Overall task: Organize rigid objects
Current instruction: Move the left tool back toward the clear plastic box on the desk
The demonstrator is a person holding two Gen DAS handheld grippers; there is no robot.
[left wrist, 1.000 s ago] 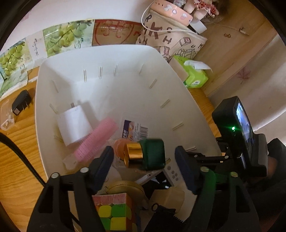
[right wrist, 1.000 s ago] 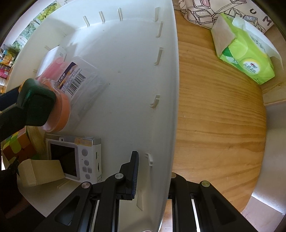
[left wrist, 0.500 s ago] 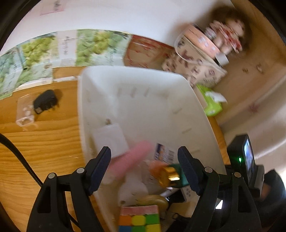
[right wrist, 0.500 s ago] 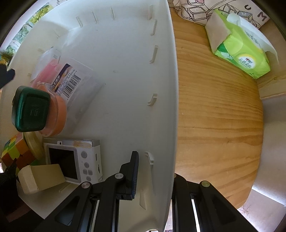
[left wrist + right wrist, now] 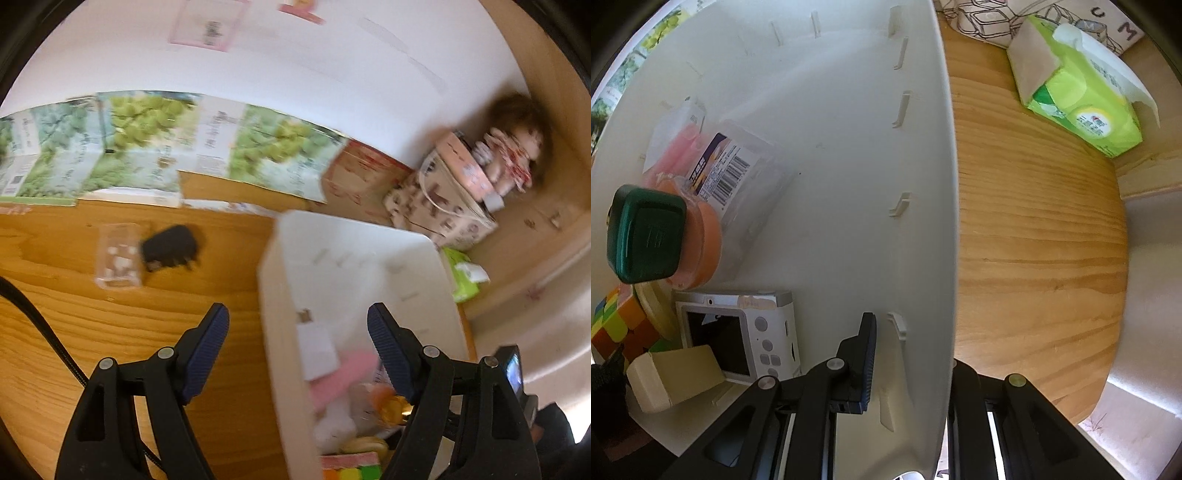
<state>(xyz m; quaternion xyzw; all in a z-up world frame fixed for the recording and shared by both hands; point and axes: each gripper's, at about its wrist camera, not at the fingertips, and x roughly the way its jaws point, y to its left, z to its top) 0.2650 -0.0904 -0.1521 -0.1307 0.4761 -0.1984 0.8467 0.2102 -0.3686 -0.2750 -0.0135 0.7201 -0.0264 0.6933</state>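
- Right gripper (image 5: 908, 369) clamped on the near wall of the white bin (image 5: 849, 184), steadying it.
- Inside the bin: camera (image 5: 738, 332), green-capped bottle (image 5: 646, 236), colour cube (image 5: 613, 325), pink roller (image 5: 683, 147); judged mostly filled.
- Left gripper (image 5: 299, 332) wide, empty, its jaws just opening.
- Outstanding, left of the bin on the bench (image 5: 110, 314): black charger (image 5: 170, 247), clear case (image 5: 118, 258).

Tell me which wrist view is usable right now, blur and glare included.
Left wrist view: motion-smeared, the black adapter and bin contents soft. Right wrist view: sharp, barcode legible, the white bin wall evenly lit; only fisheye bending and a bright patch at lower right.
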